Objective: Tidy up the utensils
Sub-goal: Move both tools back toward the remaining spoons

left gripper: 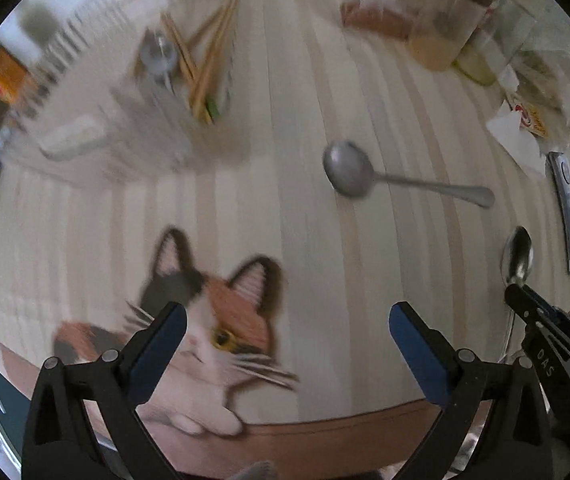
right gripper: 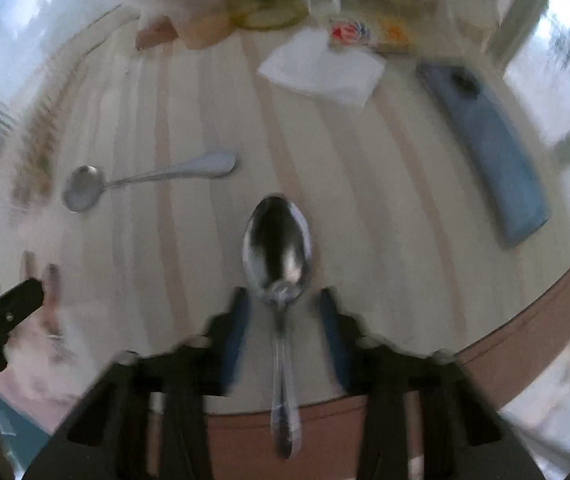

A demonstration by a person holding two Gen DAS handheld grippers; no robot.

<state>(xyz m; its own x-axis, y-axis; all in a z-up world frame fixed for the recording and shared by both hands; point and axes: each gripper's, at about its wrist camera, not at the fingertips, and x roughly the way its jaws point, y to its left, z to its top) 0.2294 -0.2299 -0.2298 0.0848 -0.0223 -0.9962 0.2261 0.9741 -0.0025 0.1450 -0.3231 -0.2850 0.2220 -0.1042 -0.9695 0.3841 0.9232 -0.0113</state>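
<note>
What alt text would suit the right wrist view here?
A shiny spoon lies on the striped table between the right tongs, handle toward the camera, pads apart from it. A second spoon lies to the left, a blue case to the right.

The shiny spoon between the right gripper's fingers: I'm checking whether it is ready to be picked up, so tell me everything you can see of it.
The shiny spoon looks like polished metal, with an oval bowl facing up that mirrors its surroundings and a slim handle running back toward the camera. It lies flat on the striped tablecloth, near the table's front edge. Its neck and handle sit between the fingers of the right gripper, with a gap visible on each side, so the pads do not seem to press on it. The view is blurred.
</note>
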